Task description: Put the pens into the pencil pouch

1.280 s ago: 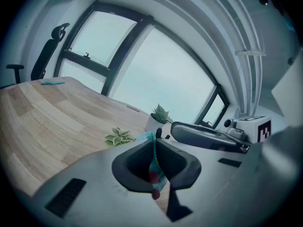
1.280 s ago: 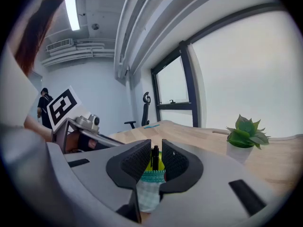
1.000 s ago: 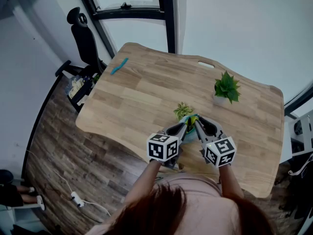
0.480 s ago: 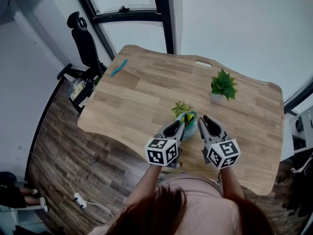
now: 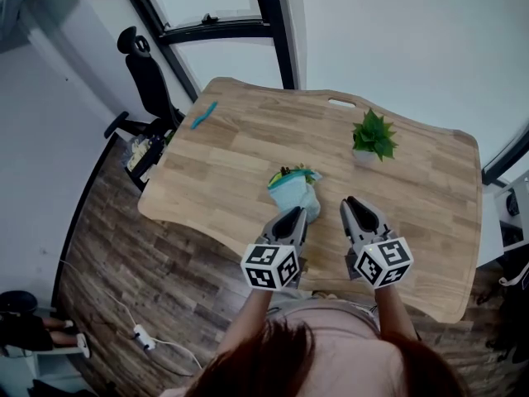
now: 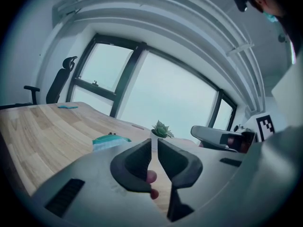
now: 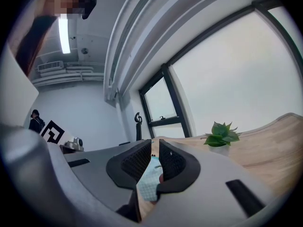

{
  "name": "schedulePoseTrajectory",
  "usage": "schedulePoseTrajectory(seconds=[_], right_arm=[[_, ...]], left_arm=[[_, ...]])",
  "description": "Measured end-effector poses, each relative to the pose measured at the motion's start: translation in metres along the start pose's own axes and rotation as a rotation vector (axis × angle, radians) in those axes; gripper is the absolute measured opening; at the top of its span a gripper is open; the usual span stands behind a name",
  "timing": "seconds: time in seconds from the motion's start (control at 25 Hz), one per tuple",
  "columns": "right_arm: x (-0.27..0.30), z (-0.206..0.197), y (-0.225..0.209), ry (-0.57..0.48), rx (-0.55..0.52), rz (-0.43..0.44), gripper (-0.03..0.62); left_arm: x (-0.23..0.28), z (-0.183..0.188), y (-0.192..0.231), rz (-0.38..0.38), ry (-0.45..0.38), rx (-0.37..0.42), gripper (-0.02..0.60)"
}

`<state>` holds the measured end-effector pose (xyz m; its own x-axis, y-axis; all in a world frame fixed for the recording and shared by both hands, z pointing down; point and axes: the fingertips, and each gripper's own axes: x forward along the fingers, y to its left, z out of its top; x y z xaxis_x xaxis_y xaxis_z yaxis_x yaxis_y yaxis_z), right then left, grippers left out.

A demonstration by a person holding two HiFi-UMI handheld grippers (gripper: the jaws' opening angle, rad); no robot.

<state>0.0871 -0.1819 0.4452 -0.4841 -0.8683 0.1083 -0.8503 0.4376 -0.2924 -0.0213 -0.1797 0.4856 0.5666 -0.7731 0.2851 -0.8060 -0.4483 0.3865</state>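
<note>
The light teal pencil pouch [image 5: 293, 192] stands on the wooden table [image 5: 240, 151], and pens stick out of its open top. In the left gripper view the pouch [image 6: 111, 140] shows just past the left jaw. My left gripper [image 5: 296, 214] is right behind the pouch; its jaws have just been closing and nothing is between them [image 6: 154, 148]. My right gripper [image 5: 351, 203] hovers to the pouch's right, clear of it. Its jaws stand a narrow gap apart [image 7: 155, 150], and the pouch [image 7: 151, 169] shows through that gap. One teal pen [image 5: 202, 114] lies alone at the table's far left edge.
A small potted plant [image 5: 372, 137] stands at the back right of the table, beyond the right gripper. A black office chair [image 5: 147, 71] is off the table's far left corner. A cable and plug [image 5: 142, 335] lie on the wood floor at the left.
Both grippers have drawn back from the pouch toward the person. The left gripper's jaws let go of the pouch's top, and the pouch now stands alone on the table.
</note>
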Motion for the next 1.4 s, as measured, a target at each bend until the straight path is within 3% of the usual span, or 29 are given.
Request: schedulePoseTrajectory(seconds=[0.28,0.68,1.0,1.2,1.4], right_arm=[[-0.025,0.002,0.005,0.018,-0.024,-0.034,0.018],[-0.061,0.015,0.017,0.012,-0.100,-0.012,0.000],[-0.092,0.035,0.019,-0.015,-0.125,-0.012,0.000],[-0.107,0.047,0.015,-0.041,-0.121,-0.043,0.000],[-0.114,0.058,0.012,-0.053,-0.150,-0.059,0.000]], left_arm=[[-0.025,0.003,-0.021,0.011,-0.020,0.027,0.021],[-0.058,0.010,-0.052,0.028,-0.042,0.077,0.003],[-0.074,0.034,-0.085,0.053,-0.073,0.224,0.002],[-0.077,0.041,-0.104,0.032,-0.081,0.292,0.002],[-0.074,0.047,-0.118,-0.020,-0.087,0.286,0.002]])
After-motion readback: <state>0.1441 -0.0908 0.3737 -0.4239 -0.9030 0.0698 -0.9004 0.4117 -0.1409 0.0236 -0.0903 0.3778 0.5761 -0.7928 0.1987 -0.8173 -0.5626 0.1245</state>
